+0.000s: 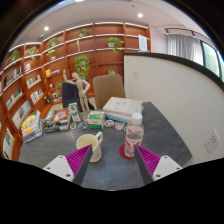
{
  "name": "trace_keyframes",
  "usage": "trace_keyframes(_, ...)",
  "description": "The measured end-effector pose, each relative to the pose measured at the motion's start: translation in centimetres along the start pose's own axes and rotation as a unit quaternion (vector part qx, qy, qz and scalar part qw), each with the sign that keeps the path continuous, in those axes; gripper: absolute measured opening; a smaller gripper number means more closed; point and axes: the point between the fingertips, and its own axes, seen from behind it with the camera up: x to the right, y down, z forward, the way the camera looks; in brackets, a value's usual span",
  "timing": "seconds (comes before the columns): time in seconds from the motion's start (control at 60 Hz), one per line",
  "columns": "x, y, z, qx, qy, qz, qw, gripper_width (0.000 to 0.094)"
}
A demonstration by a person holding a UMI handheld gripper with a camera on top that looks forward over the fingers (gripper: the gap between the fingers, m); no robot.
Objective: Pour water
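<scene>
Gripper under my control hangs above the table with its two fingers spread apart and nothing between them; I see one magenta pad on each finger. I count one mug and one water bottle, both upright on the grey table. The mug stands just ahead of the left finger, the bottle just ahead of the right finger, and the two are apart from each other. Farther back on the table lie a light-coloured box, a few small packages and some clutter I cannot make out. Behind it runs a wall of wooden shelves with books and plants, and a curtained window is off to the right.
</scene>
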Motion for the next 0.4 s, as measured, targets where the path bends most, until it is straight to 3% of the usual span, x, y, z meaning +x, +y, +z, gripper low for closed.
trace_keyframes(0.4,-1.1,0.0,-2.2,-0.02,-0.009,-0.047,0.999,0.0886)
